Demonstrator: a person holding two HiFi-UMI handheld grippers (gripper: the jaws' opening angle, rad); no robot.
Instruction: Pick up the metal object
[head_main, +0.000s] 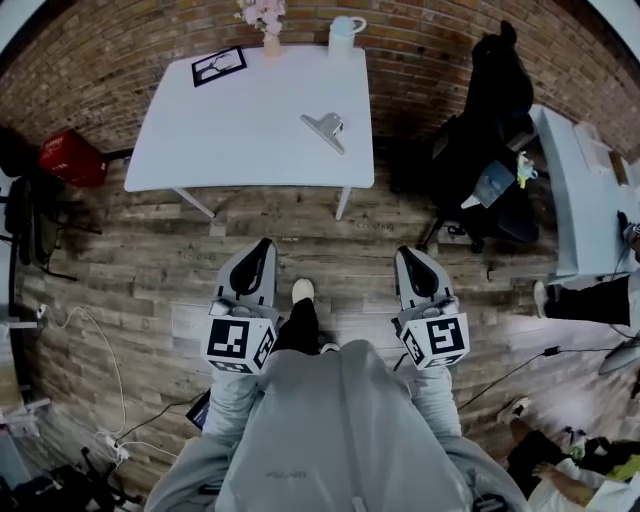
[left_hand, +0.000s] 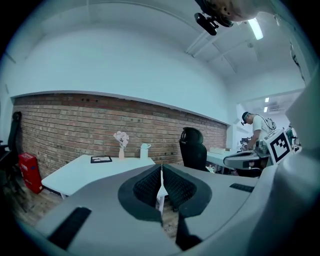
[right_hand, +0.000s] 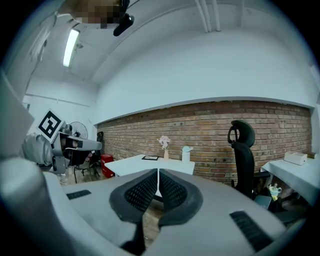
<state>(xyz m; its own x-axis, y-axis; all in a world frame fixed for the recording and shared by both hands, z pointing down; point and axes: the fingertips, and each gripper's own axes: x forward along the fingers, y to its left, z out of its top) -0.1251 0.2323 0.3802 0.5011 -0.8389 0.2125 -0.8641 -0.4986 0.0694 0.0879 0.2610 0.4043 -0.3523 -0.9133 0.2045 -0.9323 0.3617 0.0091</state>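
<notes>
A metal clip (head_main: 325, 129) lies on the white table (head_main: 220, 130), toward its right side, in the head view. Both grippers hang over the wooden floor well short of the table. My left gripper (head_main: 262, 247) is shut with nothing in it, and its ribbed pads (left_hand: 150, 186) meet in the left gripper view. My right gripper (head_main: 408, 254) is likewise shut and empty, with its pads (right_hand: 169, 190) closed together. The clip does not show in either gripper view; only the white table (left_hand: 80, 170) (right_hand: 135, 162) appears ahead.
On the table stand a framed picture (head_main: 218, 65), a flower vase (head_main: 270, 30) and a white jug (head_main: 344, 35). A black office chair (head_main: 490, 130) sits right of the table, beside a second desk (head_main: 575, 190). A red box (head_main: 70, 158) is at the left; cables run across the floor (head_main: 90, 340).
</notes>
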